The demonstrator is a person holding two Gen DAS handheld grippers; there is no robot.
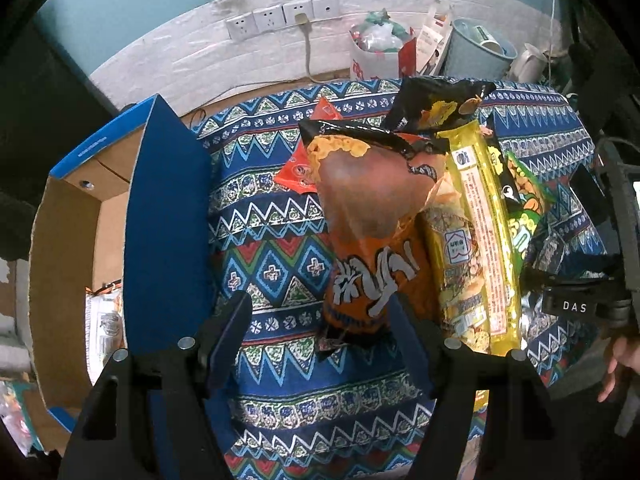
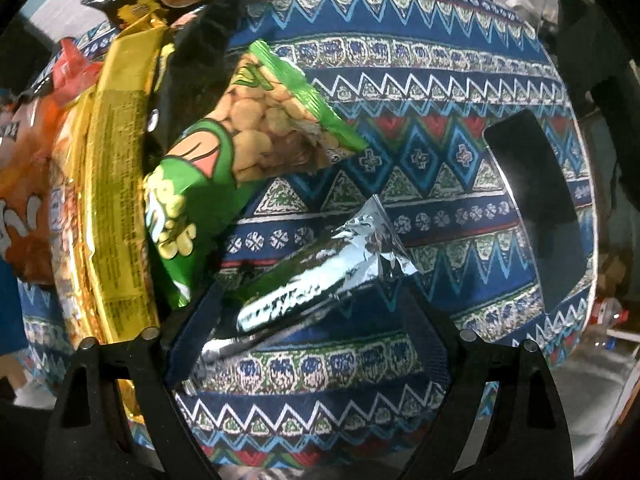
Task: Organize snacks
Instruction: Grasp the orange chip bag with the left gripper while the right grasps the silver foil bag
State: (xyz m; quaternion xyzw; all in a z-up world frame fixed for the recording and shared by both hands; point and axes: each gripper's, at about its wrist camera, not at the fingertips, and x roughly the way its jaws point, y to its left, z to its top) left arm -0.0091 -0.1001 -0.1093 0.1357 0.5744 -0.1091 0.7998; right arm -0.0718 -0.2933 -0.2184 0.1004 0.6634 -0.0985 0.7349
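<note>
A pile of snack bags lies on a patterned cloth (image 1: pixel 272 236). In the left wrist view an orange chip bag (image 1: pixel 372 220) lies in front, beside a yellow packet (image 1: pixel 480 232), a black-and-yellow bag (image 1: pixel 436 104), a green bag (image 1: pixel 528 208) and a red packet (image 1: pixel 300 168). My left gripper (image 1: pixel 324 320) is open, its jaws on either side of the orange bag's near end. In the right wrist view my right gripper (image 2: pixel 308 300) is open around a silver foil packet (image 2: pixel 320 276), with the green pea bag (image 2: pixel 224 152) and the yellow packet (image 2: pixel 116 184) to its left.
An open cardboard box with blue sides (image 1: pixel 160 216) stands left of the cloth, a white packet (image 1: pixel 104 320) inside. A black phone (image 2: pixel 536 204) lies on the cloth at right. Wall sockets (image 1: pixel 280 16), a bin (image 1: pixel 476 48) and bags stand behind the table.
</note>
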